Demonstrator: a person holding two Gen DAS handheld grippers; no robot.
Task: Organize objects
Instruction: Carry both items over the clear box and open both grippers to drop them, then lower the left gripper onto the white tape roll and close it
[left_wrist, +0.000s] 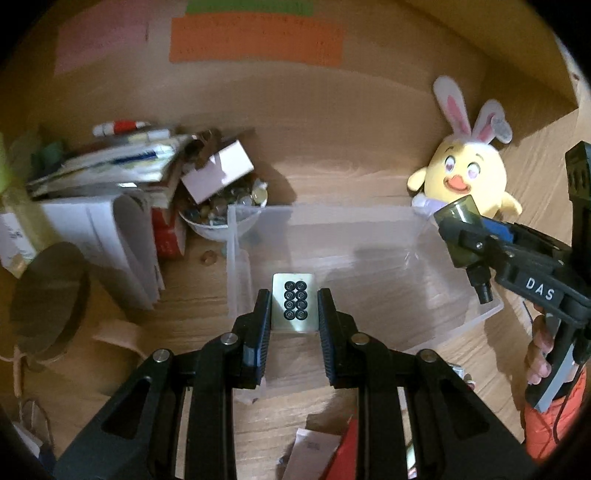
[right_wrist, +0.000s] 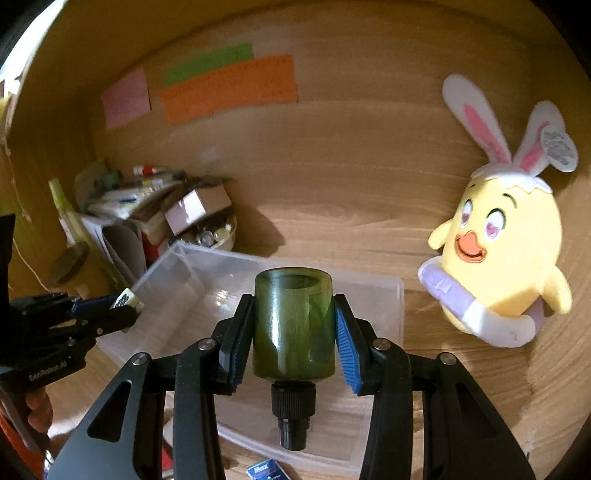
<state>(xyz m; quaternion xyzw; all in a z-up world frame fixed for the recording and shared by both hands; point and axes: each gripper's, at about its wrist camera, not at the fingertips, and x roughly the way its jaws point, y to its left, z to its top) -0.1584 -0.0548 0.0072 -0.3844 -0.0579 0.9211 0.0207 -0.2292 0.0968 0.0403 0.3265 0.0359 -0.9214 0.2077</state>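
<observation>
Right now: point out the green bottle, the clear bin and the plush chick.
green bottle (right_wrist: 293, 325), right wrist view, middle of its body, between the fingers.
clear bin (left_wrist: 332, 211), left wrist view, far rim.
plush chick (right_wrist: 506, 254), right wrist view, yellow belly.

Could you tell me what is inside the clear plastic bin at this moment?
The clear plastic bin looks empty: only the wooden desk shows through its floor. The green bottle and small card of button batteries hang above it, hiding part of the floor.
</observation>
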